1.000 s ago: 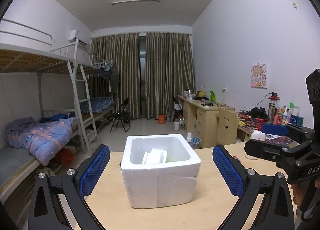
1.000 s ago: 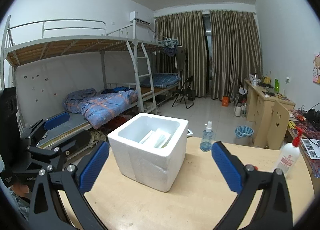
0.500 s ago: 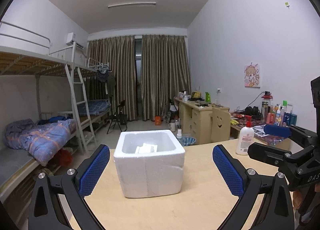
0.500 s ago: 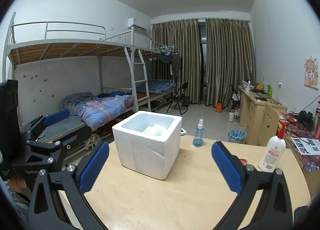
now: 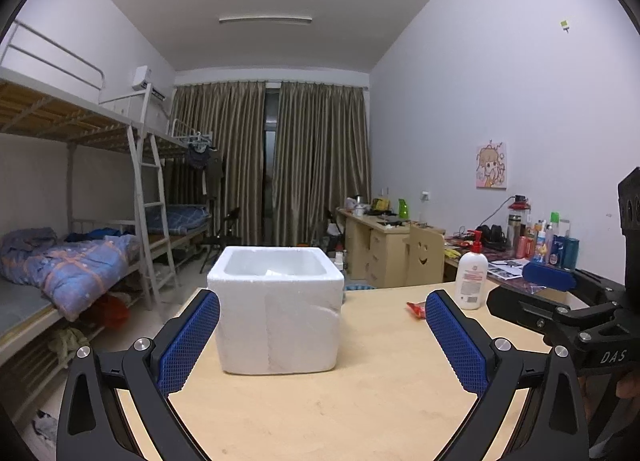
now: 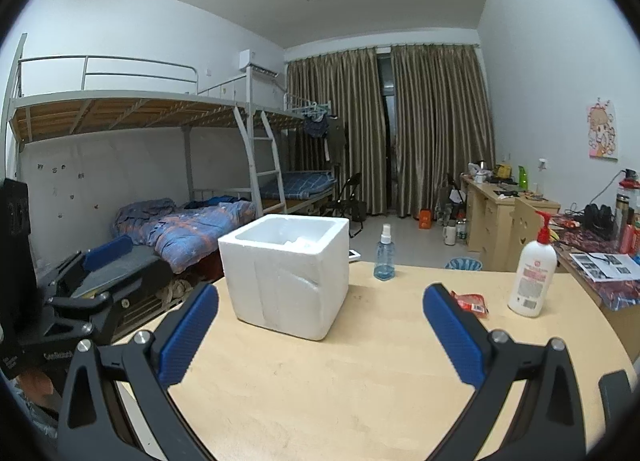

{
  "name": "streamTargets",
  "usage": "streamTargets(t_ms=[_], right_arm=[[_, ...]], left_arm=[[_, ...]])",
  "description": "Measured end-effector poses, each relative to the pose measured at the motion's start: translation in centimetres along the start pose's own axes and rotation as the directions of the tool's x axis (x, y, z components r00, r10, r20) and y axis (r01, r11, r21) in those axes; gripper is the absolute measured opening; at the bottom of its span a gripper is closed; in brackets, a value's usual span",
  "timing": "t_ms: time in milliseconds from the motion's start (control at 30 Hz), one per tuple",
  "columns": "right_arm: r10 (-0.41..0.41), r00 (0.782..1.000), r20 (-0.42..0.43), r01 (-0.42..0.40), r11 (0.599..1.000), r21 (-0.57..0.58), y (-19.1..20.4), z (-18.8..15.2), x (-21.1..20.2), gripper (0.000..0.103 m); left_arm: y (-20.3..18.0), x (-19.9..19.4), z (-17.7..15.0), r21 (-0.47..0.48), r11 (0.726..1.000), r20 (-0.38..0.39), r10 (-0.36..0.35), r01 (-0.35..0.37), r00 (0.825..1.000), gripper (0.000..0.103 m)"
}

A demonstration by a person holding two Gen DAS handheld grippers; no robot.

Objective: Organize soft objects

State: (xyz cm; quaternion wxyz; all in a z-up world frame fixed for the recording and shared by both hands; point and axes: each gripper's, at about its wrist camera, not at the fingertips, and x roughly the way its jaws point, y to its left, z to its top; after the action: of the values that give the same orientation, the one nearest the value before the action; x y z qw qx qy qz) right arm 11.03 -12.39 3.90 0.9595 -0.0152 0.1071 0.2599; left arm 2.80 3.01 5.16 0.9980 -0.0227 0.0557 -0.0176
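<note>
Left gripper (image 5: 322, 335) and right gripper (image 6: 320, 331) spread wide, empty, low over wooden table (image 6: 320, 389). Risk, likely: bumping light white foam box (image 6: 286, 275) sideways — or knocking lotion bottle (image 6: 531, 273). Red soft packet (image 6: 470, 303) crumpled, lying right of box, near bottle.

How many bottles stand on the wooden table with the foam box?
2: a white pump bottle near the table's right edge, and a small blue spray bottle at the far edge behind the foam box. Others may be hidden behind the box.

Bunk beds (image 6: 168, 165); drawn brown curtains (image 5: 276, 157)
</note>
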Motion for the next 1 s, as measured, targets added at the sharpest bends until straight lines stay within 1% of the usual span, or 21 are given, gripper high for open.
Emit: streamTargets(t_ms=[100, 233, 300, 400, 533, 700, 1000], right_arm=[[-0.035, 0.999, -0.003, 0.035, 0.999, 0.008, -0.5, -1.3, 0.1, 0.103], [-0.037, 0.999, -0.021, 0.038, 0.998, 0.041, -1.4, -3.0, 0.2, 0.103], [-0.054, 0.998, -0.027, 0.055, 0.998, 0.044, -1.6, -3.4, 0.2, 0.103], [-0.075, 0.997, -0.011, 0.075, 0.996, 0.049, -1.6, -4.1, -0.2, 0.103], [-0.075, 0.997, 0.007, 0.074, 0.995, 0.059, -1.7, -4.5, -0.9, 0.103], [-0.090, 0.996, -0.001, 0.090, 0.994, 0.056, -1.5, -4.7, -1.0, 0.103], [-0.111, 0.994, 0.014, 0.111, 0.993, 0.043, -0.7, -4.7, -2.7, 0.103]], left_arm=[[0.0, -0.2, -1.1, -0.005, 1.000, 0.012, 0.010, -0.010, 1.000, 0.103], [0.0, 0.0, -2.4, -0.004, 1.000, -0.008, 0.001, -0.001, 1.000, 0.103], [0.1, 0.2, -3.0, -0.011, 1.000, -0.019, -0.004, 0.003, 1.000, 0.103], [0.1, 0.3, -3.6, -0.015, 1.000, -0.030, -0.006, 0.006, 1.000, 0.103], [-0.2, 0.5, -4.2, -0.010, 1.000, -0.045, 0.004, -0.005, 0.999, 0.103], [-0.3, 0.2, -4.5, -0.013, 1.000, -0.058, 0.000, -0.001, 0.998, 0.103], [-0.7, -1.1, -4.2, -0.004, 1.000, -0.058, 0.018, -0.018, 0.998, 0.103]])
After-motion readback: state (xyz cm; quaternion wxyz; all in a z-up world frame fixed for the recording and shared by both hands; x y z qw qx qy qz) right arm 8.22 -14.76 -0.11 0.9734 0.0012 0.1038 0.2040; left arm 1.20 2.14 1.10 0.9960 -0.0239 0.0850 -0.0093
